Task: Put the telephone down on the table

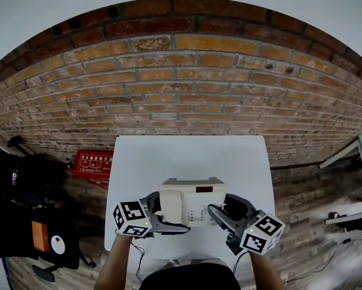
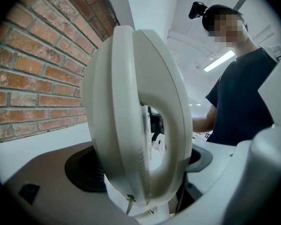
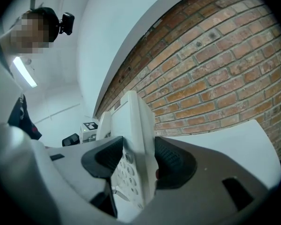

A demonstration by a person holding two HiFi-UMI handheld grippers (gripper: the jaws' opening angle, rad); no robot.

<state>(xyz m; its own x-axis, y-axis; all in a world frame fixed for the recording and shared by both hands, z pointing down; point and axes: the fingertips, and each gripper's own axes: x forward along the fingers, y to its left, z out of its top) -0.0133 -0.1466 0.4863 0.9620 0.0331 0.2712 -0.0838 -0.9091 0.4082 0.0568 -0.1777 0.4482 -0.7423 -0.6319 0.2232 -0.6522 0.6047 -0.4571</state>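
left gripper and right gripper closest in head view, pinching the telephone over the near end of the table. left gripper view: jaws clamped on the handset side. right gripper view: clamped on the keypad side.

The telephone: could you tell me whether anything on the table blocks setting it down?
Nothing visible does. The left tongs and right tongs grip the telephone over the table; its visible surface holds nothing else; the spot beneath the telephone is hidden.
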